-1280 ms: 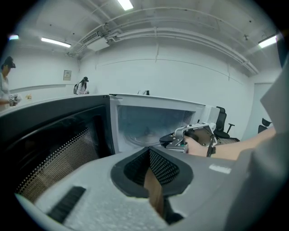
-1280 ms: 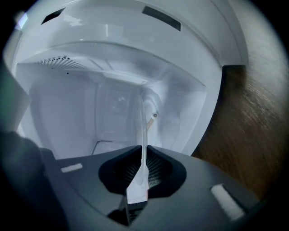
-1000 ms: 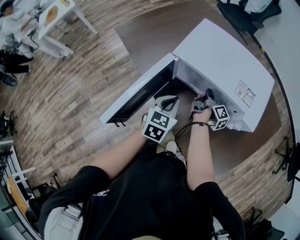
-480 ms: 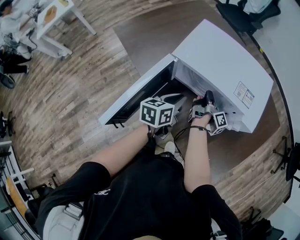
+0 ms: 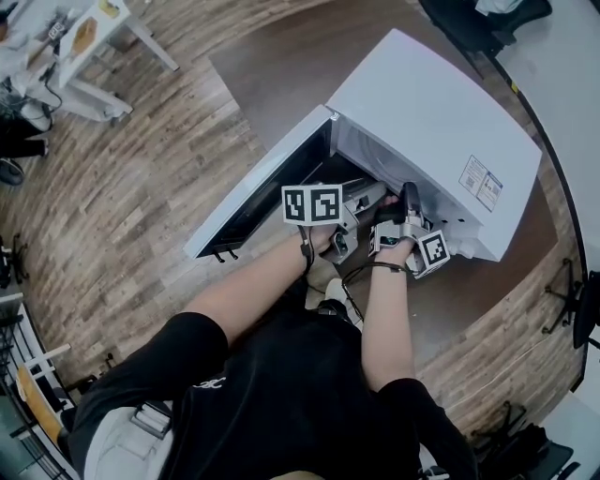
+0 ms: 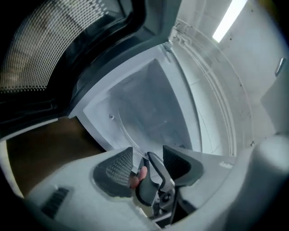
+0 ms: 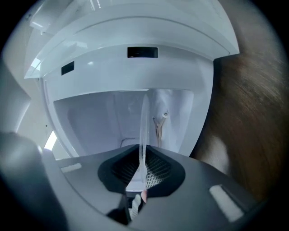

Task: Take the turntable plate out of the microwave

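Observation:
The white microwave (image 5: 431, 112) stands on a dark table (image 5: 272, 66), its door (image 5: 262, 183) swung wide to the left. The clear glass turntable plate (image 7: 144, 131) shows edge-on between the pads of my right gripper (image 7: 142, 169), which is shut on its rim; those jaws have just been opening slightly. In the head view the right gripper (image 5: 410, 195) reaches into the cavity mouth. My left gripper (image 6: 145, 158) points into the cavity with jaws that have just been opening and now stand open. The plate (image 6: 144, 113) lies ahead of them; nothing is pinched. The left gripper (image 5: 361, 199) sits beside the right.
The open door flanks my left arm. Wooden floor surrounds the round table. A white table (image 5: 103, 28) stands at the far upper left, a dark chair (image 5: 469, 14) at the upper right. The microwave's right front panel (image 5: 478, 183) is next to my right hand.
My left gripper has moved right, into the microwave's mouth, and rolled, so its marker cube shows another face. The right gripper has stayed at the cavity.

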Motion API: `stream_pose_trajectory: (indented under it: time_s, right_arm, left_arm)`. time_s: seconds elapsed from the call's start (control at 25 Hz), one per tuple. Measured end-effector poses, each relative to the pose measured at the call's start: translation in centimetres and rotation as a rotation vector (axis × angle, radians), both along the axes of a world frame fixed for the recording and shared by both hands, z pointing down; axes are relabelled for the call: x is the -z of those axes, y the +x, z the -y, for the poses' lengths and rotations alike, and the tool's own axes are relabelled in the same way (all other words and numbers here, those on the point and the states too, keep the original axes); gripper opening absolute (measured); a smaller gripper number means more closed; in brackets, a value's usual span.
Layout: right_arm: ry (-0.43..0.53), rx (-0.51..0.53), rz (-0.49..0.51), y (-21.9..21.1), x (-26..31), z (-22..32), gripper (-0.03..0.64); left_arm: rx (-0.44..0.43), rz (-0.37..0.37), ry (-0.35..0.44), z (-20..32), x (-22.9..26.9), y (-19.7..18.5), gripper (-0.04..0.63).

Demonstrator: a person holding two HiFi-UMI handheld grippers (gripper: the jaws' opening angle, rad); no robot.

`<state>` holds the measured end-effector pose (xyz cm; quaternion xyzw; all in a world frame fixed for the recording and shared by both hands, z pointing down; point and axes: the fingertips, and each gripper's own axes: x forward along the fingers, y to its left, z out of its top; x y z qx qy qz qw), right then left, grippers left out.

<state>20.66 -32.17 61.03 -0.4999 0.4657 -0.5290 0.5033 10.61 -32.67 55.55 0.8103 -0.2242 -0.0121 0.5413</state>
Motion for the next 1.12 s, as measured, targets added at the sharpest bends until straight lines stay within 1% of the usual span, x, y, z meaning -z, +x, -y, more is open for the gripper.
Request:
stream_pose_trajectory:
  time_s: [0.12, 0.24, 0.32, 0.44, 0.48, 0.52, 0.56, 0.6, 0.68, 0.76, 0.84, 1.0, 1.12]
  right_arm:
    - [0.019, 0.018, 0.000, -0.6, 0.5, -0.6, 0.049]
    - [0.057, 0.041, -0.006, -0.9, 1.3, -1.3, 0.052]
    - [0.068, 0.054, -0.013, -1.1, 1.7, -1.8, 0.054]
    - [0.069, 0.070, -0.024, -1.4, 1.7, -2.4, 0.055]
    - [0.070, 0.076, -0.028, -1.6, 1.7, -2.6, 0.055]
    - [0.071, 0.082, -0.031, -1.8, 1.8, -2.8, 0.057]
    - [0.069, 0.088, -0.033, -2.1, 2.2, -3.0, 0.057]
    - [0.067, 0.093, -0.033, -2.5, 2.6, -3.1, 0.058]
    - [0.064, 0.095, -0.024, -2.9, 2.8, -3.6, 0.058]
    - [0.071, 0.091, -0.011, -2.8, 2.9, -4.0, 0.058]
    - [0.076, 0.092, -0.016, -2.6, 3.1, -4.3, 0.057]
    - [0.081, 0.101, -0.022, -2.5, 3.5, -5.1, 0.055]
    - [0.090, 0.116, -0.026, -2.7, 4.1, -5.5, 0.052]
  left_arm:
    - [0.026, -0.021, -0.063, 0.6, -1.4, 0.3, 0.221]
    - [0.059, -0.060, -0.125, 1.0, -2.6, 0.3, 0.221]
    - [0.080, -0.103, -0.163, 1.4, -3.1, 0.5, 0.221]
    - [0.123, -0.198, -0.225, 2.2, -3.4, 0.7, 0.216]
    - [0.136, -0.219, -0.240, 2.4, -3.5, 0.7, 0.196]
    - [0.146, -0.228, -0.251, 2.6, -3.7, 0.8, 0.160]
    - [0.154, -0.228, -0.265, 2.7, -3.9, 0.9, 0.111]
    - [0.162, -0.226, -0.287, 2.7, -4.0, 0.9, 0.087]
    - [0.181, -0.248, -0.341, 2.4, -4.0, 1.1, 0.066]
    - [0.196, -0.297, -0.376, 2.1, -3.6, 1.4, 0.046]
    - [0.186, -0.328, -0.371, 1.7, -3.1, 1.7, 0.041]
    - [0.147, -0.368, -0.318, 1.1, -2.0, 2.0, 0.038]
    - [0.135, -0.400, -0.283, 0.6, -0.9, 1.9, 0.037]
